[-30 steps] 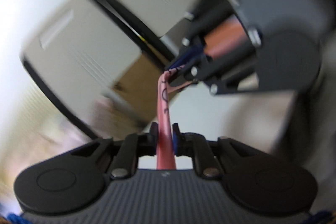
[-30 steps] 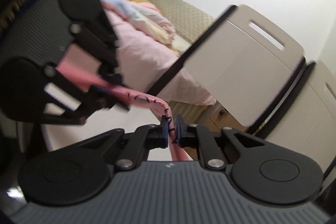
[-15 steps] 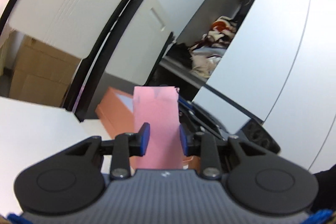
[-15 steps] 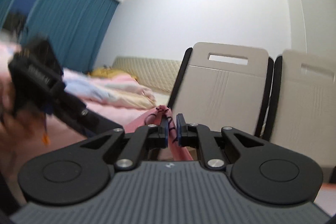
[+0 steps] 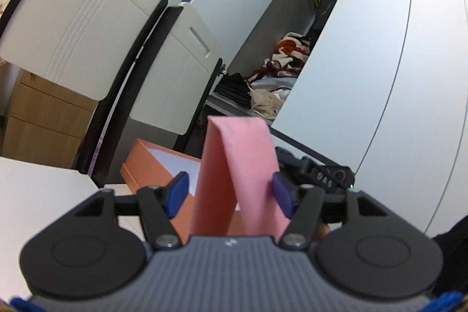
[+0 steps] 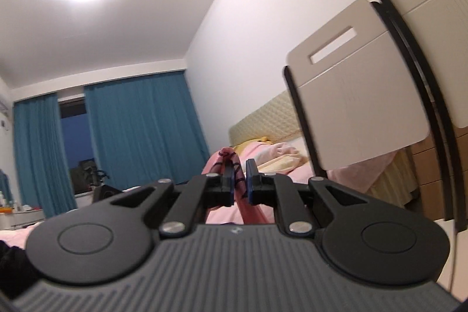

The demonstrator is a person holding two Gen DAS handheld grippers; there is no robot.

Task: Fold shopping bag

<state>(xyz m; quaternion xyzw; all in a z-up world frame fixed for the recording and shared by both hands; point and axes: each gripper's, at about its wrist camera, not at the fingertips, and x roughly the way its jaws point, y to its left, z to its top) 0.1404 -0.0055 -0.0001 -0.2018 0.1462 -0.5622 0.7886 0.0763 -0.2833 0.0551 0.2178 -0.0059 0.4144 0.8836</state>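
Note:
The pink shopping bag (image 5: 242,142) shows in the left wrist view as a folded band that stands up in a loop between the blue pads. My left gripper (image 5: 229,193) has its jaws wide and still opening. The left pad stands clear of the band and the right pad sits at its edge without pressing. In the right wrist view my right gripper (image 6: 238,180) is shut on a bunched part of the bag (image 6: 226,154), pink with black print, which pokes up above the pads.
An orange open box (image 5: 152,165) lies on the white table (image 5: 44,180) ahead of the left gripper. Two white chair backs (image 5: 79,19) stand behind it, beside an open wardrobe (image 5: 280,72) with clothes. A black device (image 5: 321,174) lies to the right. A bed (image 6: 280,154) and blue curtains (image 6: 140,130) fill the right view.
The left jaws have spread from a pinch on the pink band to wide apart. Both views have rolled and swung away from each other, and the left gripper has left the right view.

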